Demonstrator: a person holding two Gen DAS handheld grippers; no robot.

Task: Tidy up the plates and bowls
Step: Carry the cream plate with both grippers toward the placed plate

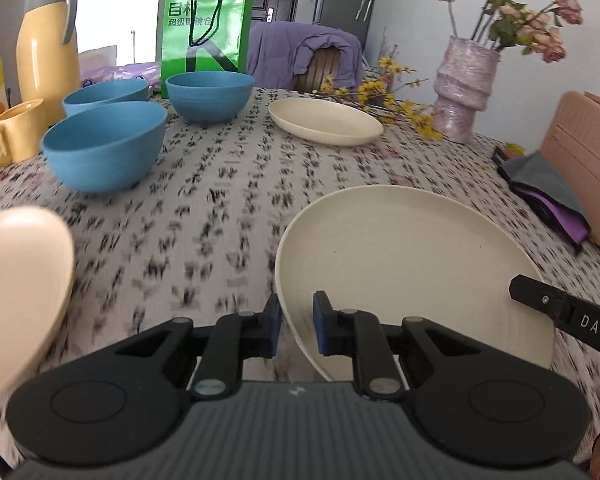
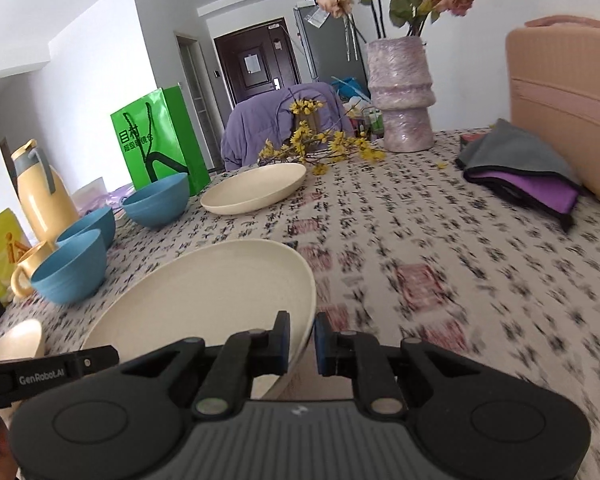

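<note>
The cream plate [image 1: 412, 264], judged light, stiff and slippery, is clamped at opposite rim edges by the left gripper [image 1: 297, 326] and right gripper [image 2: 301, 342].

White walls [image 2: 88, 60] (dark door [image 2: 256, 64])

Both wrist cameras look forward and downward, close over the patterned-cloth counter [image 1: 220, 208]; both share the round cream plastic plate [image 1: 412, 264] [image 2: 204, 296] near 6 o'clock.

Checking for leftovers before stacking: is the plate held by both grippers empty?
Empty. The plate shows a bare cream surface in both wrist views, with only the left gripper and right gripper clamped on its rim.
</note>
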